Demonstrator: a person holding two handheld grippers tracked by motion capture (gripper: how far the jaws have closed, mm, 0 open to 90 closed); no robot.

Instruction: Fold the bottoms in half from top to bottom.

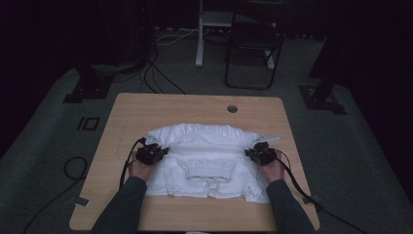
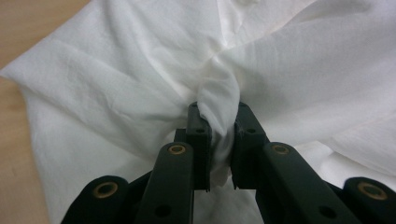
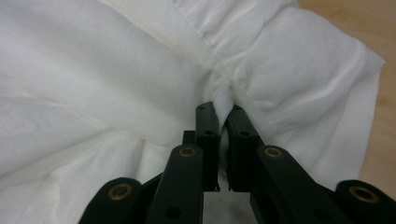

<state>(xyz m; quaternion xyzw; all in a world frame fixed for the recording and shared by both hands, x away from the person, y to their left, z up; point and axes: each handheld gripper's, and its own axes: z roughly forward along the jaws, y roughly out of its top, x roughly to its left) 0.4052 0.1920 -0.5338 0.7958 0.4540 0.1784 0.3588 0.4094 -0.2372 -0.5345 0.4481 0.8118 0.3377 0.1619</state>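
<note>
Table (image 1: 146, 109): light wooden top with rounded corners, standing on a grey carpeted floor (image 1: 44, 146); a round cable hole (image 1: 232, 108) sits near its far edge.
Garment (image 1: 204, 146): white cloth item lying roughly mid-table, spread flat with wrinkles; a ribbed band shows at the middle of its near half. In the left gripper view the cloth (image 2: 116, 93) lies over bare wood at the frame's left; in the right gripper view the cloth (image 3: 116, 70) reaches bare wood at the frame's right.
Person: two forearms in dark sleeves enter from the near edge, one hand behind each gripper.
Left gripper (image 1: 152, 153): at the garment's left edge, about halfway along it. In its own view (image 2: 219, 123) the two black jaws stand close together, pinching a bunched fold of white cloth that bulges up above the jaw tips.
Right gripper (image 1: 260, 153): at the garment's right edge, level with the left one. In its own view (image 3: 223, 116) the jaws stand nearly together, clamping a gathered seam of the cloth.
Cables: a black lead trails from each gripper toward the table's near corners.
Background: dark room; a chair frame (image 1: 253, 53) and a white stand (image 1: 199, 34) beyond the table.
</note>
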